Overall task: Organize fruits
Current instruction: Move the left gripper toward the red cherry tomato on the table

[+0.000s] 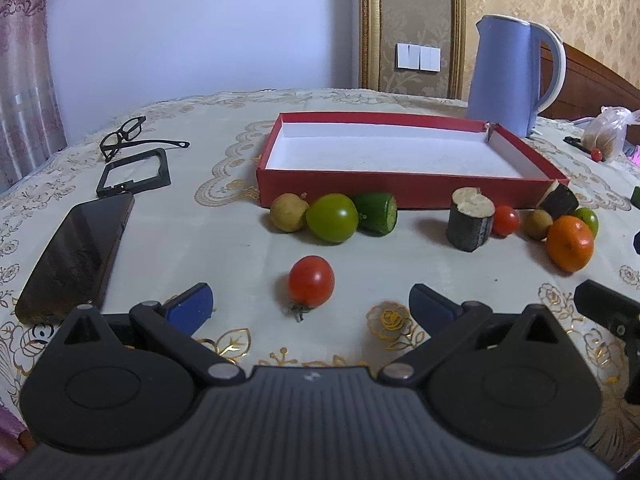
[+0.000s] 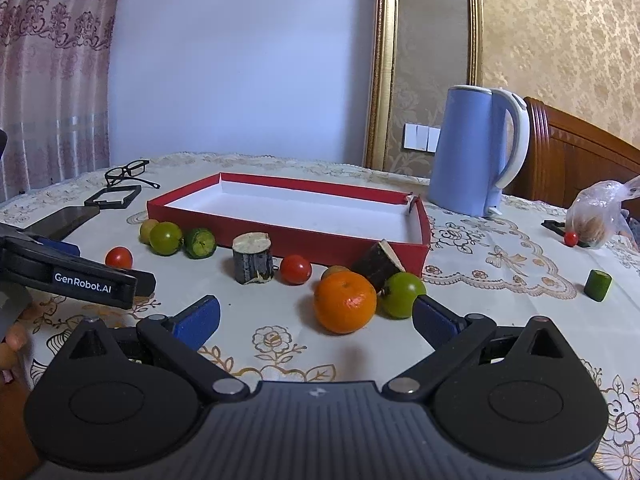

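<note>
A red box with a white inside (image 1: 400, 194) (image 2: 288, 240) lies open and empty on the table. Along its near side lie fruits and cut pieces. My left gripper (image 1: 312, 304) is open, with a red tomato (image 1: 311, 282) (image 2: 119, 257) between and just beyond its fingertips. Behind it sit a tan fruit (image 1: 288, 212), a green tomato (image 1: 332, 218) and a cut cucumber end (image 1: 378, 208). My right gripper (image 2: 316, 316) is open around an orange (image 2: 345, 302) (image 1: 570, 244). A green tomato (image 2: 402, 294) touches the orange's right side.
A dark cylinder piece (image 1: 470, 218) (image 2: 253, 258), a small red tomato (image 2: 296, 269), a dark wedge (image 2: 378, 264) and a green chunk (image 2: 597, 285) lie about. A phone (image 1: 76, 252), glasses (image 1: 124, 132), a blue kettle (image 2: 472, 152) and a plastic bag (image 2: 600, 216) stand around.
</note>
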The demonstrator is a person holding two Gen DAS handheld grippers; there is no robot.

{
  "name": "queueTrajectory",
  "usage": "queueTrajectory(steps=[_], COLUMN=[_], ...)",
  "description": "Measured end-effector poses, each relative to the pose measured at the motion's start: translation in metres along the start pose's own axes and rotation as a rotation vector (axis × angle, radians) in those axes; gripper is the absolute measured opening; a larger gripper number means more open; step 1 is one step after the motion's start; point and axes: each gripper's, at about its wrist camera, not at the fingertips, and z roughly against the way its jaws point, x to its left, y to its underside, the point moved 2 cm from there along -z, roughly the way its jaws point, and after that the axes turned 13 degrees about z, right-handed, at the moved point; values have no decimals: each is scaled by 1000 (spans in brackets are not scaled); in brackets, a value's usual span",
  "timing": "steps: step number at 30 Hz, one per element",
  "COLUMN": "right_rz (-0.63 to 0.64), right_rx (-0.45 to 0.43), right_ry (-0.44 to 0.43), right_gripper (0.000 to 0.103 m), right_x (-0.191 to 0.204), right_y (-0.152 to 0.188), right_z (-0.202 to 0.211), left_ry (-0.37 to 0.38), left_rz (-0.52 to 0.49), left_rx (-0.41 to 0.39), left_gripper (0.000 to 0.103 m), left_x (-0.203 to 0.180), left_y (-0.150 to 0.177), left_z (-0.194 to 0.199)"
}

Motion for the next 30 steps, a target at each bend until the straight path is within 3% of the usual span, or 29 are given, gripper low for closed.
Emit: queueTrajectory(steps=[16, 30], right_rz=[27, -32], right_rx=[53, 81], right_ry=[5, 9], right_gripper=[103, 103], right_x=[3, -3], right_y=[6, 6], right_z=[-4, -13], left_ry=[-8, -30], left_rz=[17, 15], left_rx=[-3, -10], left_gripper=[103, 103], left_x=[10, 11], left_y=[-2, -5], left_z=[-7, -13])
